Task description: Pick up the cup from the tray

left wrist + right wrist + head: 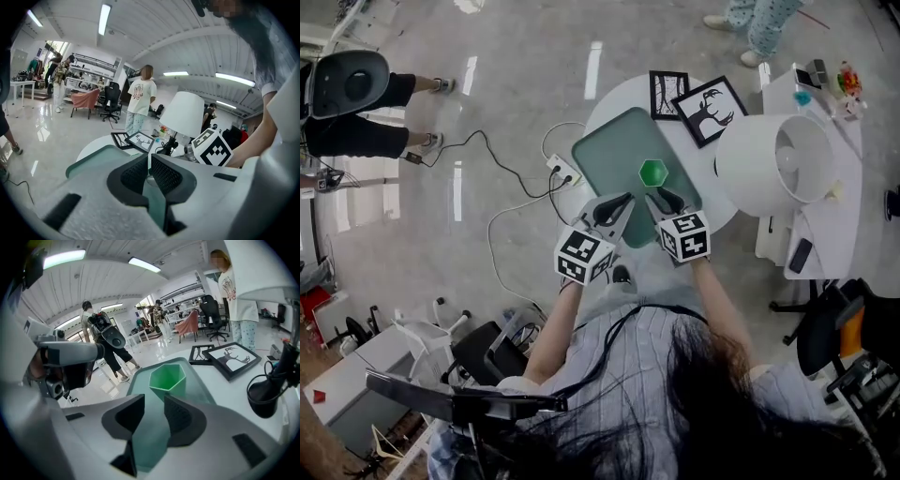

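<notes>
Setting: open-plan lab or workshop-style office.

Evidence:
- glossy pale grey floor [516,112], filling the upper left of the head view
- long white ceiling strip lights [104,18], top of the left gripper view
- black swivel office chairs [111,99] and stocked shelving racks [91,70], left of centre in that view
- white power strip [564,172] lying on the floor
- cluttered white desk [851,159], right edge of the head view

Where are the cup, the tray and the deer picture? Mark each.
cup [167,376], right gripper view, its inner wall.
tray [614,155], head view, bare surface beside the cup.
deer picture [710,110], head view, middle of the print.
</notes>
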Tool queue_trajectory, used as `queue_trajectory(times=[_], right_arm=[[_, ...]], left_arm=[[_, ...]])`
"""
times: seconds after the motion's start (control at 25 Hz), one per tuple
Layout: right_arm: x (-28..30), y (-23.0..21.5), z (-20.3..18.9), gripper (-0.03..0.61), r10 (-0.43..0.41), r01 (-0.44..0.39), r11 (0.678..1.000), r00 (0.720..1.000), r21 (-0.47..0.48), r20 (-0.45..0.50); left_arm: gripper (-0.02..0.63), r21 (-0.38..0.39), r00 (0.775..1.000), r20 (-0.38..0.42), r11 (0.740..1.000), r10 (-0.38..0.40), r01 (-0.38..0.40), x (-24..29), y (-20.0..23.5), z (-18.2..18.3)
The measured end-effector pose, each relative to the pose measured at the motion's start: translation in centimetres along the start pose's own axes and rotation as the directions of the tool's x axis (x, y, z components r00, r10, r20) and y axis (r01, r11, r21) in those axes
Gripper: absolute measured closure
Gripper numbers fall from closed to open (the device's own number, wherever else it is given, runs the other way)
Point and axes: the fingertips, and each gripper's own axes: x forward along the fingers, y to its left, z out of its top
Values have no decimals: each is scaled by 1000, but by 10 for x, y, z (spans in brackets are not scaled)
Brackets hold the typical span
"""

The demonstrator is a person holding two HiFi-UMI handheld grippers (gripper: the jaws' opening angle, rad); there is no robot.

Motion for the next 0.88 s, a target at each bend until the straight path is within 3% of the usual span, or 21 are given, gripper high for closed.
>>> queue_trajectory(times=[0.2,0.4,0.88], right_arm=[[16,-12,-13,382,-6,6,1000,998,-11,-64],[31,-28,-11,310,-58,59,998,997,3,-59],[67,-42,-5,256,-122,102,968,990,-229,-72]], left_arm=[[598,-22,1000,18,1000,13,-12,8,9,7],[598,-39,1000,0,999,29,-29,7,14,1],[598,-55,997,-26,996,74,-75,-4,22,-9]])
